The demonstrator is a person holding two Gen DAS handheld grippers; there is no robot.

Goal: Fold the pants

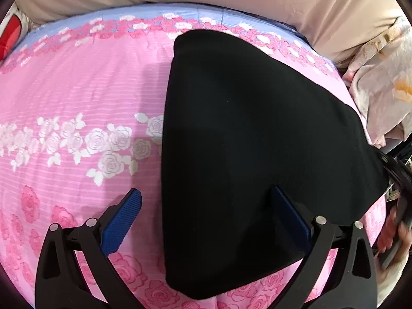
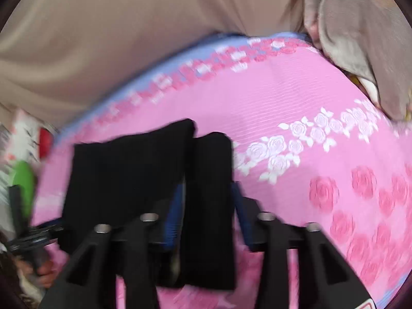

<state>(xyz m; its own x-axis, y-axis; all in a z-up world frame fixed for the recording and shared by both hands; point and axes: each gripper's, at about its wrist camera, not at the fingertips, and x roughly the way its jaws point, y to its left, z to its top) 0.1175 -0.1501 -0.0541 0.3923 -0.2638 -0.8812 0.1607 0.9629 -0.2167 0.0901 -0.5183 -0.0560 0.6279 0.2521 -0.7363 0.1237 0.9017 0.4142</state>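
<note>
The black pants [image 1: 252, 139] were laid folded on a pink rose-print bedsheet [image 1: 77, 90], ahead of the left gripper [image 1: 206, 200], whose blue fingers were spread wide, one resting on the fabric. A strip of the pants [image 2: 208, 206] was pinched by the right gripper [image 2: 207, 193].

No words, numbers or brand marks can be read in either view. The bedsheet [image 1: 77, 82] carries only a printed rose pattern (no lettering among the flowers), and a red-edged sticker [image 2: 367, 305] at the bottom rim of the right wrist view is cut off and too blurred to read.
</note>
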